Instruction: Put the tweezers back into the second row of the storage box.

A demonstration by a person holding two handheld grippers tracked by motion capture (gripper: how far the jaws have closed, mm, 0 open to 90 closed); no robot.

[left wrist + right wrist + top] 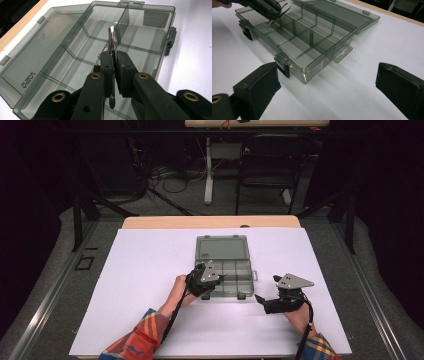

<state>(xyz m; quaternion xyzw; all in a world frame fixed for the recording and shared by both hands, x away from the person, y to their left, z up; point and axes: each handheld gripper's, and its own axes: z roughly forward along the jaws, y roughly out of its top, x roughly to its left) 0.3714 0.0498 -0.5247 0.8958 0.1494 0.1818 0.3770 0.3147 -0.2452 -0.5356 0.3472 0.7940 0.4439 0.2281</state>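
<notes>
The left gripper [115, 56] pinches a thin divider plate [111, 37] upright over the open compartment box [223, 251] mid-table. The right gripper [327, 87], jaws spread wide, rests just beside the box.

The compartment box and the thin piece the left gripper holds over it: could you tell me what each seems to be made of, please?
The smoky grey see-through compartment box looks like hard glossy plastic: the white table shows through its walls, and the dividers and latches look moulded. The thin flat piece in the left gripper is seen edge-on with a bright glint; possibly metal or a clear divider, but I cannot tell which.
</notes>
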